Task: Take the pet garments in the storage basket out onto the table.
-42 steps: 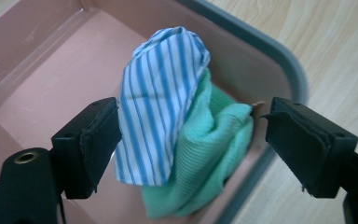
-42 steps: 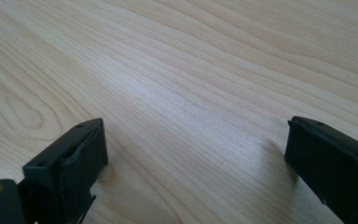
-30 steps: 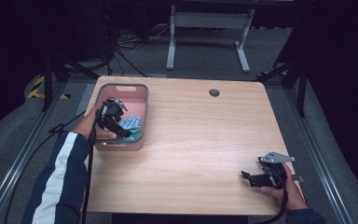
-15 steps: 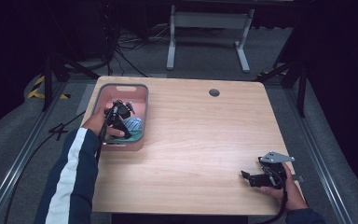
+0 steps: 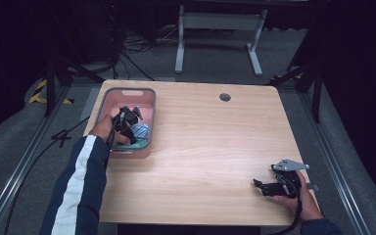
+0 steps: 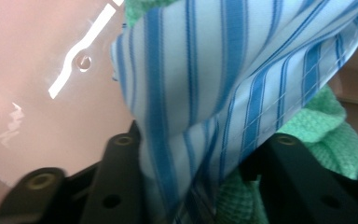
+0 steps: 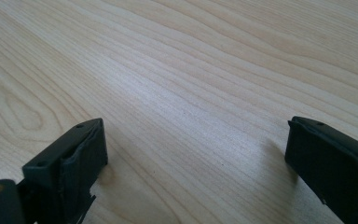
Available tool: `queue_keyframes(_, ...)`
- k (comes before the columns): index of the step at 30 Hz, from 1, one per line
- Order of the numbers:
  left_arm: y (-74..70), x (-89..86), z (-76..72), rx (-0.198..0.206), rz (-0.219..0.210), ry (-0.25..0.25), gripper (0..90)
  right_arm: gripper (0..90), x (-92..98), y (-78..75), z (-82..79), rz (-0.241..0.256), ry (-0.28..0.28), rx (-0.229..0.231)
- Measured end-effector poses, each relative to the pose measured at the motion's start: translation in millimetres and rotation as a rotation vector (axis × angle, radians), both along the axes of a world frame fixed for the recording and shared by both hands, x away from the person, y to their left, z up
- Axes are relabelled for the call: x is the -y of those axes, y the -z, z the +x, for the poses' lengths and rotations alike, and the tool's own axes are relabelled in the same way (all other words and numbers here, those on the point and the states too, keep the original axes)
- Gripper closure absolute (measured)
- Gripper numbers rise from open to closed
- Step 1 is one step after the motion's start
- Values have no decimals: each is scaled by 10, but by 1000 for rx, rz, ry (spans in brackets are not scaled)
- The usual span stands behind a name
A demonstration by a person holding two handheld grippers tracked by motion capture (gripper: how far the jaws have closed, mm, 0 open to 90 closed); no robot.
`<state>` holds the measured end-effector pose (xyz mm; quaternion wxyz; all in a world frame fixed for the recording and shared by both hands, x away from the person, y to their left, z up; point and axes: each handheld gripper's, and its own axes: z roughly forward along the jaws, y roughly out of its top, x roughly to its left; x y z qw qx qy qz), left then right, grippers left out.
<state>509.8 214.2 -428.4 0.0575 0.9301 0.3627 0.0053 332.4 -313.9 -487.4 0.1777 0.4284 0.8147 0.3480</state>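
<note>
**Left gripper view: striped cloth between the jaws in the pink bin**

Left gripper view put my left gripper down inside the bin, its two black jaws standing apart with a fold of the blue-and-white striped woven cloth bulging between them. The cloth touched the inner face of the left-hand jaw and lay against the right-hand one, but I could not tell whether the jaws were clamping it or merely straddling it. Beneath and beside the striped cloth sat a mint-green knitted cloth, touching it. Behind both I saw the smooth pink plastic wall of the rectangular bin.

From the high view, the left gripper hung over the middle of the bin, which stood at the far left of the light wooden table. The striped cloth lay in the bin's near half, just beside the gripper.

My right gripper rested low over bare table, jaws spread wide and holding nothing. In the high view it sat near the table's near right corner, well apart from the bin.
</note>
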Motion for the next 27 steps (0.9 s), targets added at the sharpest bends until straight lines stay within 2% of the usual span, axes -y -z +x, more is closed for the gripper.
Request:
queue_keyframes(2,-22,-4,-3,9,12,-4,677,58,0,0,0,0,0,0)
queue_keyframes(4,-70,-12,-18,50,14,-15,701,58,0,0,0,0,0,0)
queue_keyframes(6,-131,-36,-32,87,4,-32,716,58,0,0,0,0,0,0)
queue_keyframes(8,-167,-55,-40,94,-12,-30,721,58,1,0,0,-1,-1,0)
queue_keyframes(9,-235,-108,-73,129,-55,-50,723,58,2,1,1,-3,-2,1)
queue_keyframes(10,-235,-108,-73,129,-55,-50,725,58,2,1,1,-3,-2,1)
queue_keyframes(12,-344,-192,-128,175,-95,-70,727,58,1,1,1,-3,-2,0)
queue_keyframes(14,-410,-248,-166,209,-128,-82,728,58,2,1,1,-3,-2,0)
queue_keyframes(15,-410,-248,-166,209,-128,-82,728,58,2,1,1,-3,-2,0)
queue_keyframes(16,-446,-272,-197,232,-151,-92,728,58,1,0,1,-2,-1,0)
queue_keyframes(19,-558,-305,-283,283,-197,-92,729,58,0,0,0,1,0,-1)
queue_keyframes(20,-635,-317,-342,316,-223,-86,729,58,0,0,0,0,0,0)
queue_keyframes(21,-635,-317,-342,316,-223,-86,730,58,0,0,0,0,0,0)
queue_keyframes(22,-671,-322,-371,335,-228,-82,730,58,0,0,0,0,1,0)
queue_keyframes(26,-781,-340,-495,384,-295,-80,730,58,0,0,0,0,1,0)
queue_keyframes(27,-800,-342,-517,395,-294,-80,731,58,1,0,0,-2,-1,0)
